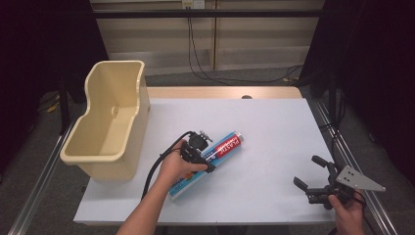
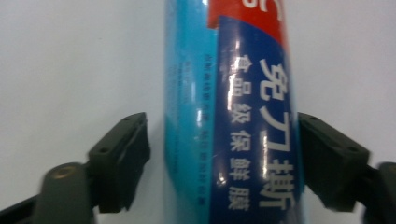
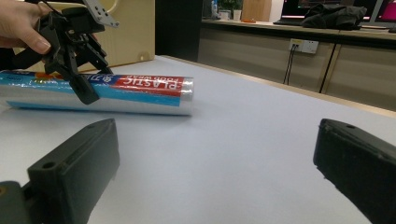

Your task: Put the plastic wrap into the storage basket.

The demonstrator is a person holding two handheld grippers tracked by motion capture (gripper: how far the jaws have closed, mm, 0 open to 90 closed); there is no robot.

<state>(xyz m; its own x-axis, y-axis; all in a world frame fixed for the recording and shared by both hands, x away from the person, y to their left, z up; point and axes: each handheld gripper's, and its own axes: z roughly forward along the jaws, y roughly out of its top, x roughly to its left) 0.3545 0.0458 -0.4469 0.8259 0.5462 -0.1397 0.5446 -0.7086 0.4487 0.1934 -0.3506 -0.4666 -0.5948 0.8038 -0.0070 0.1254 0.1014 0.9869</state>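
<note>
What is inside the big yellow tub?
Nothing that shows: the tub is open on top, and the high view sees bare cream walls and floor. Its near inner wall and the floor just below that are hidden by the rim.

A cream plastic bin [image 1: 110, 120] stands at the white table's [image 1: 274, 127] far-left corner.

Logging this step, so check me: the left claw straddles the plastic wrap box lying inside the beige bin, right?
Not quite. The left claw does straddle the plastic wrap box, but the box lies on the white table, beside the beige bin, as the high view shows.
</note>
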